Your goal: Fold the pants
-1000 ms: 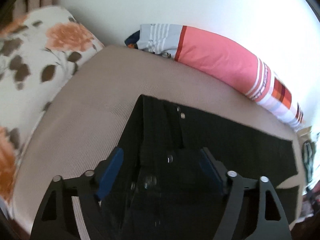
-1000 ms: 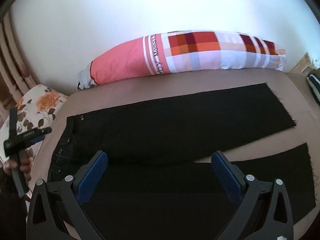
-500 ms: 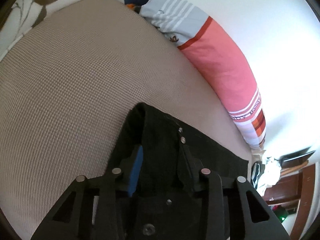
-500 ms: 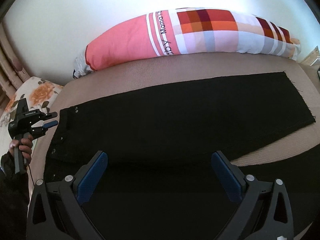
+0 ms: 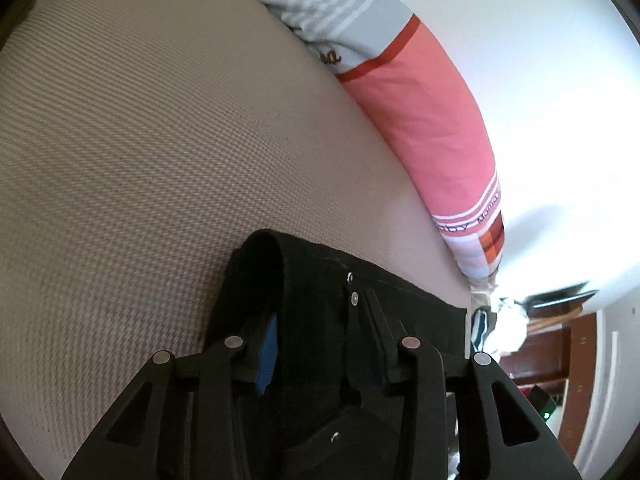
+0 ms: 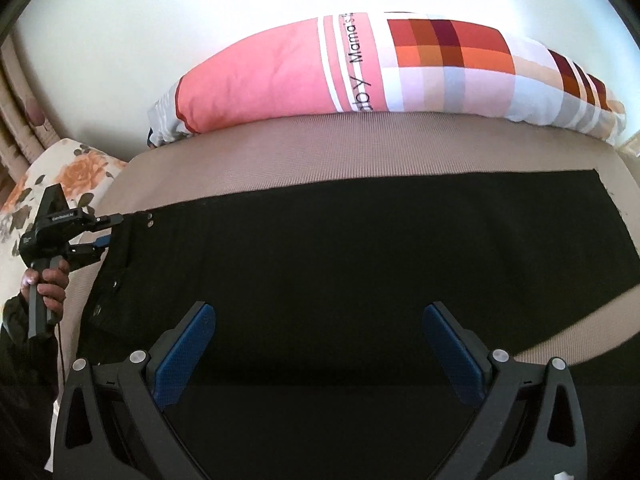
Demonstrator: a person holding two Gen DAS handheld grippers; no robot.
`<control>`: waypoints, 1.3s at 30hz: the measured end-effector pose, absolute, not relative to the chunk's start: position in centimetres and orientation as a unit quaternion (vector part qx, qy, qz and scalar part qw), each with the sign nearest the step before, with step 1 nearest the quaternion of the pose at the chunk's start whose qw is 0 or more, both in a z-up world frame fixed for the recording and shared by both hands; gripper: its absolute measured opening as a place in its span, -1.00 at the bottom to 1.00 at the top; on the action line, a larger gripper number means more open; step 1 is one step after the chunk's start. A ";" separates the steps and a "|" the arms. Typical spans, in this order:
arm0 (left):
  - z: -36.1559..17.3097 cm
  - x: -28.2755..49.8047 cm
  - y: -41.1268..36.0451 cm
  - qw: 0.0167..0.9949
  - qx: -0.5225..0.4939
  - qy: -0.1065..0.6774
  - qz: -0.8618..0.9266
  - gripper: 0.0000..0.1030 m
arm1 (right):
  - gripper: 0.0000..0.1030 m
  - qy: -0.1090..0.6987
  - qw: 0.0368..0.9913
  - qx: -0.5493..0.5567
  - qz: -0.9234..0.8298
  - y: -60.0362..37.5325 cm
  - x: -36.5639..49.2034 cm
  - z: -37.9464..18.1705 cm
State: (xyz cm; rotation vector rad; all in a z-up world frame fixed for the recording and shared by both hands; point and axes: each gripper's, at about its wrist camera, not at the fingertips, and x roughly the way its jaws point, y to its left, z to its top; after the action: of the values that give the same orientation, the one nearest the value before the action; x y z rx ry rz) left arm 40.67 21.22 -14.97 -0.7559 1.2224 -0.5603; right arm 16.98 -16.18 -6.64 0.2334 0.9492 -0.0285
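Note:
Black pants [image 6: 360, 248] lie flat across the beige bed [image 6: 320, 144], waistband at the left and legs running right. My left gripper [image 5: 320, 320] is shut on the far corner of the waistband [image 5: 272, 248], and the fabric bulges up between its fingers. In the right wrist view the left gripper [image 6: 108, 232] bites that same corner, held by a person's hand [image 6: 44, 280]. My right gripper [image 6: 320, 312] hangs open above the middle of the pants, with nothing between its blue pads [image 6: 184, 352].
A long pink and checked pillow [image 6: 280, 76] lies along the white wall behind the pants. A floral pillow [image 6: 60, 176] sits at the bed's left end. Dark wooden furniture [image 5: 560, 340] stands beyond the bed's far end.
My left gripper dropped onto the waistband corner and its jaws narrowed from wide open to a grip on it. The right gripper moved forward over the pants and stayed open.

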 end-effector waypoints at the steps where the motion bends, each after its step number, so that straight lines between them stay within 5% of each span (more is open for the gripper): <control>1: -15.2 41.0 21.0 0.712 -0.346 0.554 -0.258 -0.25 | 1.00 0.454 0.884 0.112 -0.014 -16.2 17.2 -6.6; 11: -15.5 42.5 19.2 0.715 -0.358 0.538 -0.267 -0.25 | 1.00 0.458 0.884 0.091 0.034 -17.3 22.1 -7.3; 15: -14.0 41.5 17.9 0.755 -0.311 0.521 -0.250 -0.81 | 1.00 0.476 0.875 0.049 0.076 -17.9 25.2 -8.0; 29: -5.8 35.0 18.4 0.787 -0.309 0.425 -0.323 -0.82 | 1.00 0.547 0.769 -0.091 0.319 -16.6 35.9 -9.1; 33: -5.2 33.6 18.5 0.792 -0.304 0.410 -0.335 -0.82 | 0.67 0.569 0.723 -0.113 0.374 -15.9 37.9 -10.3; 37: -5.0 32.6 18.6 0.798 -0.296 0.405 -0.335 -0.82 | 0.56 0.584 0.683 -0.126 0.419 -15.4 39.3 -11.1; 39: -5.1 32.4 18.4 0.802 -0.290 0.404 -0.331 -0.82 | 0.29 0.593 0.662 -0.129 0.439 -15.4 39.5 -11.4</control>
State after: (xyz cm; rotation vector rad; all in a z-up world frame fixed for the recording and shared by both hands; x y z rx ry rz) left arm 32.39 18.44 -5.09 -0.6212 0.8668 -0.7085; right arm 39.48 -15.43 -11.36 -0.2912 1.3418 0.9935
